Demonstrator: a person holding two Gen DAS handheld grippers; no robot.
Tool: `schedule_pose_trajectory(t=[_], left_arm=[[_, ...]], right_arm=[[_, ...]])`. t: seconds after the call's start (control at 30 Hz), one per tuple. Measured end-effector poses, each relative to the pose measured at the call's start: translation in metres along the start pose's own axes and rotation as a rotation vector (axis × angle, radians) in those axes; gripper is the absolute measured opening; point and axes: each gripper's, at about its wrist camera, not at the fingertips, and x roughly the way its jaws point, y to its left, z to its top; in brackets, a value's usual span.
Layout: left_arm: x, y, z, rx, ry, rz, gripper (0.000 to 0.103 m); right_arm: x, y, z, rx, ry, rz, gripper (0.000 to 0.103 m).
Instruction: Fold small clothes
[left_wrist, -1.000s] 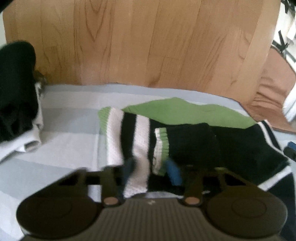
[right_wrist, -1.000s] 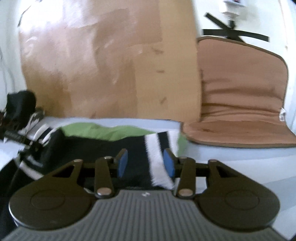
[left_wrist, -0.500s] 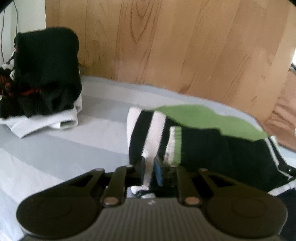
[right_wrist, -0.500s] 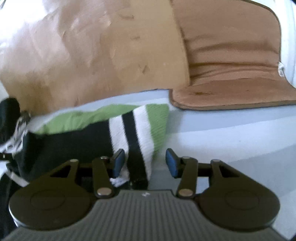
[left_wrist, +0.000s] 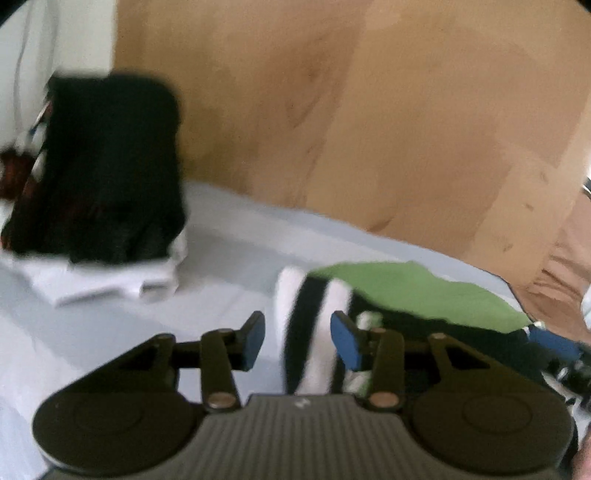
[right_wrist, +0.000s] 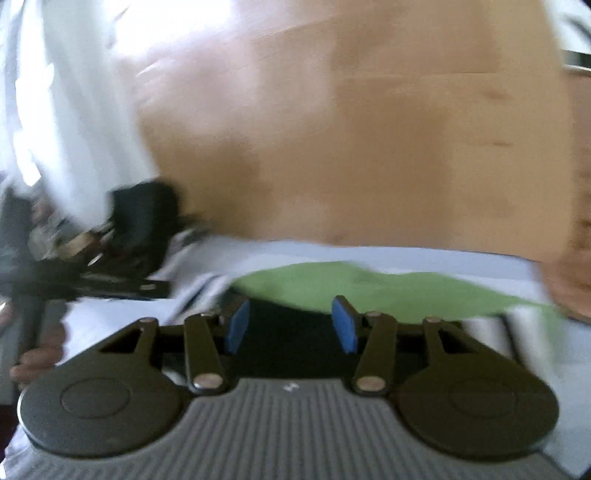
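A small green, black and white striped garment (left_wrist: 417, 295) lies folded on the pale grey-blue sheet (left_wrist: 229, 266). In the left wrist view my left gripper (left_wrist: 297, 341) is open, with the garment's striped white and black cuff (left_wrist: 314, 332) lying between its blue pads. In the right wrist view my right gripper (right_wrist: 290, 325) is open over the garment's black part (right_wrist: 291, 332), with its green part (right_wrist: 369, 291) just beyond. The right gripper's blue pad (left_wrist: 554, 343) shows at the left view's right edge. Both views are blurred.
A pile of black and white folded clothes (left_wrist: 103, 192) sits at the back left on the sheet. A wooden board (left_wrist: 351, 129) stands behind. A brown cushion (left_wrist: 565, 273) lies at the right. The left gripper and hand (right_wrist: 44, 295) show at the right view's left.
My left gripper was shut on the striped cuff half a second ago and has opened. My right gripper stayed open and swung left, over the garment's black middle.
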Motion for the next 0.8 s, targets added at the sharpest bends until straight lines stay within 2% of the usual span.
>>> schedule_pose_trajectory(t=[0.13, 0.2, 0.23, 0.27, 0.3, 0.37, 0.47, 0.53, 0.6, 0.7, 0.8], left_arm=[[-0.009, 0.024, -0.004, -0.047, -0.002, 0.013, 0.039], [-0.012, 0.028, -0.004, -0.045, -0.004, 0.010, 0.039], [-0.014, 0.028, -0.004, -0.043, -0.005, 0.002, 0.039], [-0.015, 0.029, -0.004, -0.040, -0.009, -0.007, 0.039], [-0.016, 0.030, -0.004, -0.036, -0.013, -0.020, 0.039], [-0.014, 0.029, -0.003, -0.027, -0.019, -0.054, 0.039], [-0.012, 0.031, -0.004, -0.042, -0.026, -0.082, 0.040], [-0.011, 0.041, -0.003, -0.090, -0.032, -0.101, 0.040], [-0.016, 0.052, -0.002, -0.151, -0.045, -0.121, 0.040], [-0.032, 0.069, -0.001, -0.208, -0.091, -0.115, 0.040], [-0.042, 0.071, -0.002, -0.192, -0.106, -0.086, 0.041]], right_arm=[[0.037, 0.053, -0.013, -0.185, 0.052, 0.077, 0.051], [0.058, 0.062, -0.019, -0.241, 0.090, 0.037, 0.047], [0.068, 0.060, -0.020, -0.241, 0.106, 0.008, 0.025], [0.077, 0.052, -0.019, -0.214, 0.136, 0.000, 0.011], [0.082, 0.043, -0.016, -0.161, 0.160, 0.010, 0.008], [0.071, 0.024, -0.003, -0.039, 0.136, 0.020, 0.008], [0.036, 0.010, 0.026, 0.058, -0.013, 0.010, 0.008], [0.017, 0.008, 0.049, 0.087, -0.086, 0.027, 0.008], [0.011, 0.018, 0.065, 0.078, -0.121, 0.061, 0.008], [0.027, 0.041, 0.069, 0.038, -0.110, 0.111, 0.008], [0.067, 0.058, 0.044, 0.038, -0.014, 0.141, 0.011]])
